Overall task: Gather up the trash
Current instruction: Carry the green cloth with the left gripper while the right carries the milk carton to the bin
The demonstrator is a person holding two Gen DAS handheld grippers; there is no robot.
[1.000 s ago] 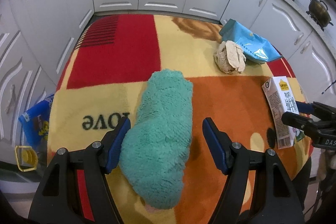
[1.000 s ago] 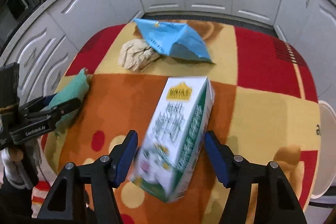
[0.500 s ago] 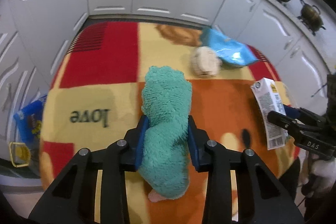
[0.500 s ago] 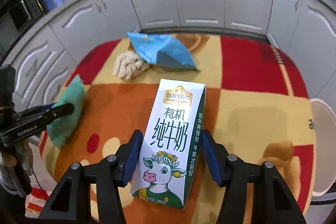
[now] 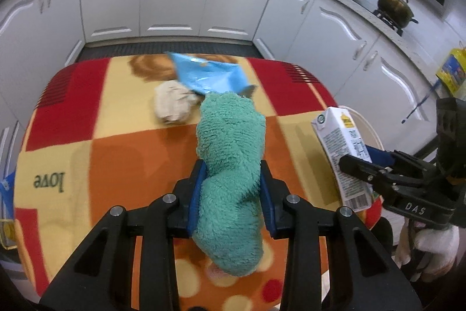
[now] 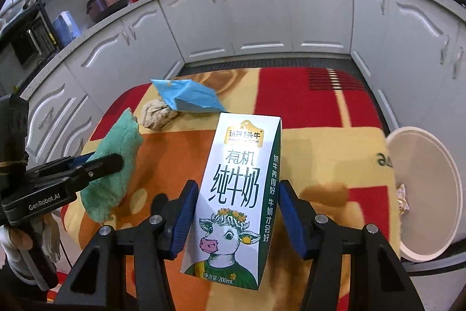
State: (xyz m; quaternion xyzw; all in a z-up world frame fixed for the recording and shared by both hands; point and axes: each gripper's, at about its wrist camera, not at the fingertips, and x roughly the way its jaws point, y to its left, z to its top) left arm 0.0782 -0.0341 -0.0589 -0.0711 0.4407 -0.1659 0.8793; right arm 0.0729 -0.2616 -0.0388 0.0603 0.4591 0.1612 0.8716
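Trash sat clamped in both grippers above the table: left gripper squeezing a fuzzy green cloth, right gripper pinching a white milk carton, probably bound for the white bin at right.

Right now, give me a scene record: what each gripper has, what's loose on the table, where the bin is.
left gripper: shut on green towel
right gripper: shut on milk carton
loose on table: blue bag, crumpled paper, touching each other
bin: white, open, at the table's right edge
table cover: patchwork blanket
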